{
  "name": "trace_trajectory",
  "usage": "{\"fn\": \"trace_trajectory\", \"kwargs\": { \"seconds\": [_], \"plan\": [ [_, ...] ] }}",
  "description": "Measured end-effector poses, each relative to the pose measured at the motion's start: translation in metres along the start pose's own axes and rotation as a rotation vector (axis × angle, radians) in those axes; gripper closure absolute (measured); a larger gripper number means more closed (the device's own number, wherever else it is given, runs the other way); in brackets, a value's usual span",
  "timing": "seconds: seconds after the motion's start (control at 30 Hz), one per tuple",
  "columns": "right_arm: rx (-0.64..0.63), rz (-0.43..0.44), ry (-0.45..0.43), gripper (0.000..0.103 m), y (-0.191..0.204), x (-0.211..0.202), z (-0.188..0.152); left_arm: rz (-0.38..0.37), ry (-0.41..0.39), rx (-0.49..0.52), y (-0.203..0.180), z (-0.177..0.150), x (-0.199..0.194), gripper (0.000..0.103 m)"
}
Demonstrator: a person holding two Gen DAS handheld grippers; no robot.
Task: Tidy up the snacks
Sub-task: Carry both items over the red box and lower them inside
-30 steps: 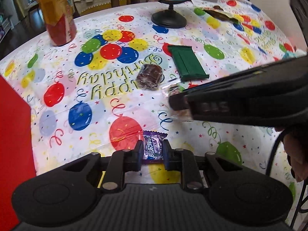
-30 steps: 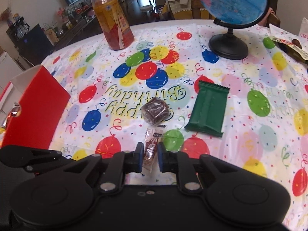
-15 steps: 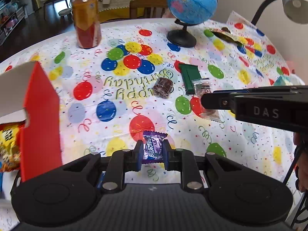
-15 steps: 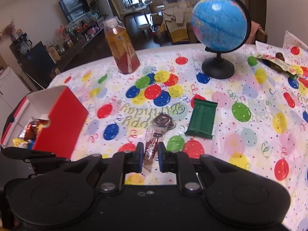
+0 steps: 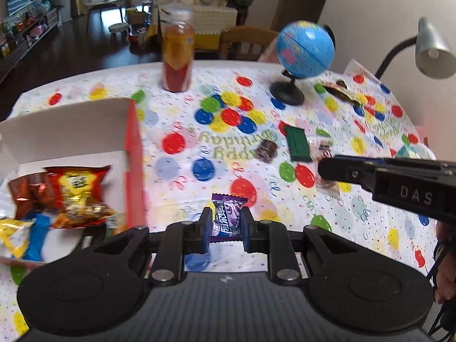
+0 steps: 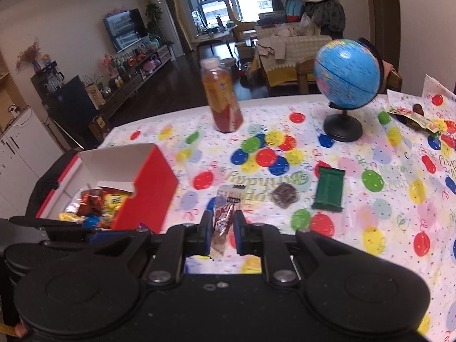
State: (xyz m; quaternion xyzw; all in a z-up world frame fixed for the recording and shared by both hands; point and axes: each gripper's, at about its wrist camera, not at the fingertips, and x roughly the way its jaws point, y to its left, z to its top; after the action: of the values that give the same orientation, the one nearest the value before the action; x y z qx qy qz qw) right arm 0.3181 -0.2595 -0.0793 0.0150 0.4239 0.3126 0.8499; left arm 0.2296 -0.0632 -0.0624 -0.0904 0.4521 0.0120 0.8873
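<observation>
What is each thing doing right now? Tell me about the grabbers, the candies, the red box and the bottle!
left gripper: shut on the purple candy, held in the air.
right gripper: shut on the clear-wrapped snack, lifted.
red box: open, snack bags inside.
green bar: flat on the tablecloth, wrapped.
brown sweet: lying on the tablecloth, wrapped.
bottle: upright.
globe: standing on its base.

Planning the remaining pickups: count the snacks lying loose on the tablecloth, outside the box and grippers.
2 near the middle: the green bar and the dark round wrapped snack beside it. Wrappers at the far right edge may be more.
</observation>
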Motion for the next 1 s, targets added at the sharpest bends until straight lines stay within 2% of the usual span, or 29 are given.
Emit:
{"fn": "trace_trajectory", "kwargs": {
  "seconds": [0.3,0.57,0.73,1.0],
  "plan": [
    [-0.039,0.036,-0.017,0.089,0.056,-0.002,0.001,0.04,-0.071,-0.047,0.055,-0.003,-0.043,0.083],
    [-0.079,0.064,-0.009,0.089,0.106,0.014,0.004,0.099,-0.117,-0.103,0.114,-0.002,-0.069,0.083],
    [-0.099,0.071,0.003,0.089,0.134,0.03,0.006,0.127,-0.122,-0.125,0.149,-0.002,-0.078,0.083],
    [-0.117,0.053,0.043,0.089,0.166,0.064,0.012,0.167,-0.076,-0.152,0.203,0.005,-0.075,0.083]
  ]
}}
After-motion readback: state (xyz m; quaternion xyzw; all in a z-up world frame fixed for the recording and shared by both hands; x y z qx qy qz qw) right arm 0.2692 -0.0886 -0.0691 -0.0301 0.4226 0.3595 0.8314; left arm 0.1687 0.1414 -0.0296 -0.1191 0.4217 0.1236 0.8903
